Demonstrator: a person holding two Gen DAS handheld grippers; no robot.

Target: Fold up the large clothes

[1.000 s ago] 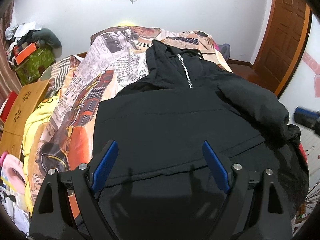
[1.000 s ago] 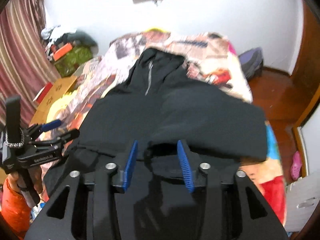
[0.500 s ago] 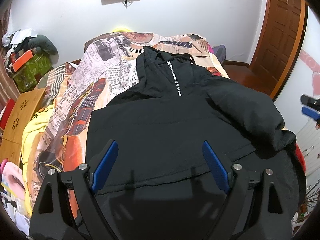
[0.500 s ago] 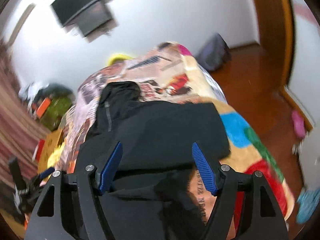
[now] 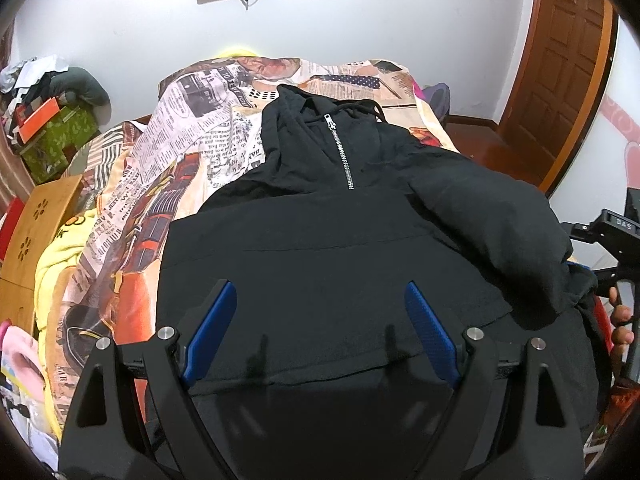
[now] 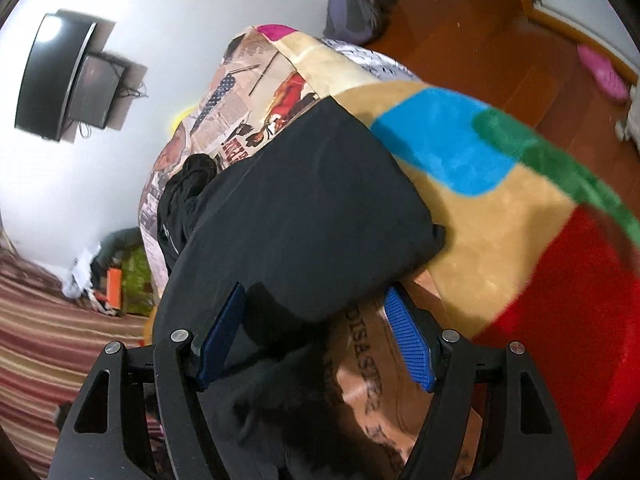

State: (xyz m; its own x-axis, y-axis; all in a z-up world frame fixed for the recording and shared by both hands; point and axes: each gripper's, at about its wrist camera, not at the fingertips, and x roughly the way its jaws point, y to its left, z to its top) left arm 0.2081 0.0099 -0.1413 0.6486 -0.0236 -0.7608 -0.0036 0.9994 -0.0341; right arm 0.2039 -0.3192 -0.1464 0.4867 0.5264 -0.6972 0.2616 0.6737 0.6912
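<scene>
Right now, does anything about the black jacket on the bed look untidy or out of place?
Yes. The jacket lies front up and mostly flat, zipper roughly centred, but one sleeve is folded across the body in a puffy roll, and its cuff end spills loose over the bed's edge. That side looks uneven.

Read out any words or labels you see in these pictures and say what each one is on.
"DAS": label on the right gripper, partly cut off.
"DISASTER": likely reading, printed on the bedspread by the black jacket.
Newspaper-print columns on the bedspread: too small to read.
</scene>
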